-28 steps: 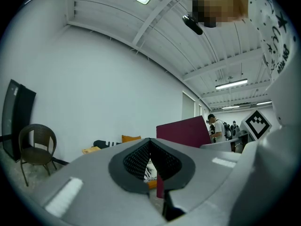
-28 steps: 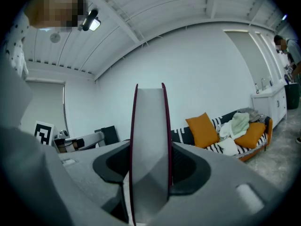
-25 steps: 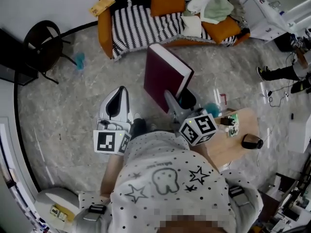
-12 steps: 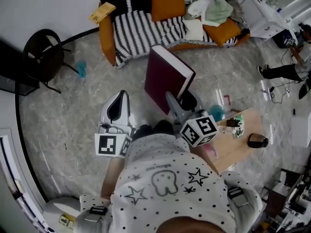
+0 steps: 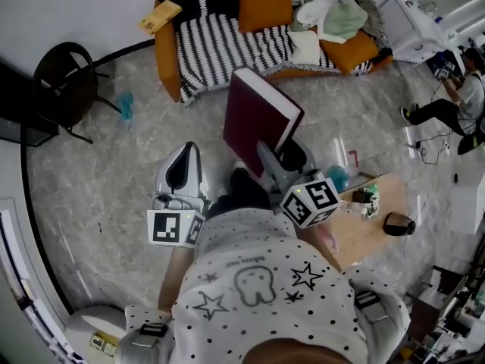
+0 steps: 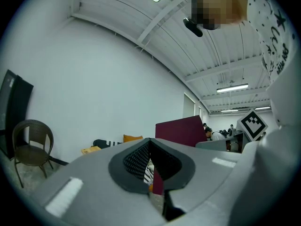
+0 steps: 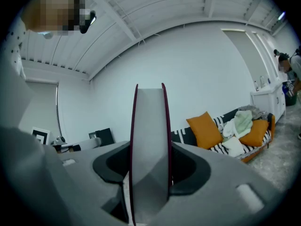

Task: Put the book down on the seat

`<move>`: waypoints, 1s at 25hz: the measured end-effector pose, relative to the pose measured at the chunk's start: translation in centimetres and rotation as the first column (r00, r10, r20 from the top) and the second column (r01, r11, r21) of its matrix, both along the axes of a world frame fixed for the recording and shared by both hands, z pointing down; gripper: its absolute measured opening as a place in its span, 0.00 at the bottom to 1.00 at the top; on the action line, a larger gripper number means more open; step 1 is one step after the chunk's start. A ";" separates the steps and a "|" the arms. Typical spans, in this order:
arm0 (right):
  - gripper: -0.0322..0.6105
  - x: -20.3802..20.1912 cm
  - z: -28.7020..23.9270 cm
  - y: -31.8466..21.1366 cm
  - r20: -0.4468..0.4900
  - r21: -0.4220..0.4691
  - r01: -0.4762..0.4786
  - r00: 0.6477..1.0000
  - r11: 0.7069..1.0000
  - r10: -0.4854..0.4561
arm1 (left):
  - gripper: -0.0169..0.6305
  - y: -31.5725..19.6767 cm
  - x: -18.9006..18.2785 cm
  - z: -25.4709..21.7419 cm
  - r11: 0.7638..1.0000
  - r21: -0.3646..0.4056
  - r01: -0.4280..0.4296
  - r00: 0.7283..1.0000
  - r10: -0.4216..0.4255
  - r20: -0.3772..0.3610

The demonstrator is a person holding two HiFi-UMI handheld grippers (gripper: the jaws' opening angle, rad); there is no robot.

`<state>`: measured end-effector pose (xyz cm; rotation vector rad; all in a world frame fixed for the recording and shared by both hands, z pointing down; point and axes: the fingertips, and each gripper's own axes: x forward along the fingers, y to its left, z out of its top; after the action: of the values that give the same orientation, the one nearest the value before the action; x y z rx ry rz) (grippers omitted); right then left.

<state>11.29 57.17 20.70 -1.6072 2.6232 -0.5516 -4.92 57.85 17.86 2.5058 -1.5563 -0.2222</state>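
Closing on the striped seat (image 5: pixel 227 42) straight ahead, right tongs (image 5: pixel 266 156) are clamping the book (image 5: pixel 255 126) upright, while left tongs (image 5: pixel 187 150), closed and empty, are trailing beside.

Grey marbled floor (image 5: pixel 98 173), white wall (image 5: pixel 76 6), dark wicker chair (image 5: pixel 64 74) at left; perhaps a low wooden tabletop (image 5: pixel 356 233) at right.

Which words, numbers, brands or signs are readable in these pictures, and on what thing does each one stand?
No text can be read clearly anywhere.
shirt: small lettering above the tooth drawing, too small to read.
yellow package: any print is too small to read.
book: maroon cover, no lettering visible.
marker cubes: black-and-white squares only, no letters.
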 end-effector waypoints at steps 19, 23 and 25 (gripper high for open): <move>0.40 2.9 0.1 -11.0 0.009 -0.010 0.099 0.995 0.995 -0.099 | 0.02 -10.0 2.8 -0.6 0.996 0.007 0.094 0.995 -0.094 0.011; 0.40 4.5 0.1 -12.7 0.014 0.006 0.111 0.994 0.994 -0.111 | 0.02 -11.7 4.4 -0.8 0.995 0.027 0.100 0.995 -0.100 0.017; 0.40 5.4 0.3 -13.4 0.016 0.009 0.102 0.995 0.995 -0.103 | 0.02 -12.2 5.5 -0.8 0.995 0.032 0.089 0.996 -0.090 0.017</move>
<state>16.65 43.75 20.97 -1.4662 2.7045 -0.5548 0.61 45.63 17.05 2.4704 -1.6873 -0.2385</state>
